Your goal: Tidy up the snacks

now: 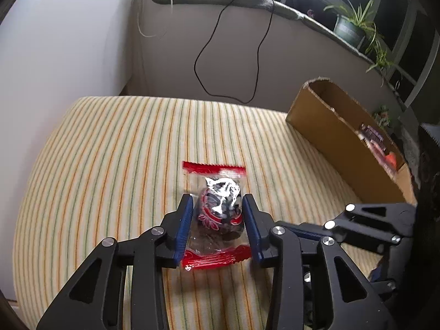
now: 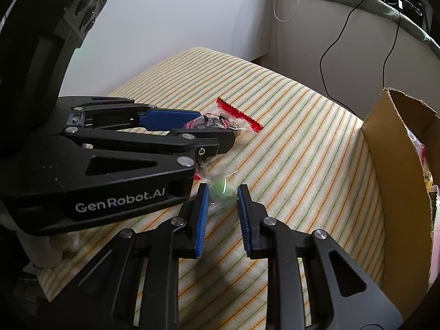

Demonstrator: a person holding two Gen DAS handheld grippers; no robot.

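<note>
A: Striped yellow cloth (image 1: 110, 148) carries both snacks; left gripper (image 1: 217, 206) pinches the red-edged clear packet (image 1: 217, 211), long axis pointing up-frame.

B: Right gripper (image 2: 221, 192), jaws narrowed, clasps the small green wrapped sweet (image 2: 220, 188) at centre; brown cardboard box (image 2: 396, 181) lies right.

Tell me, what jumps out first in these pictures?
The red-edged snack packet lies on the striped cloth, clasped between the left gripper's blue pads. Beside it the right gripper flanks a small green sweet. An open cardboard box of snacks waits alongside.
</note>
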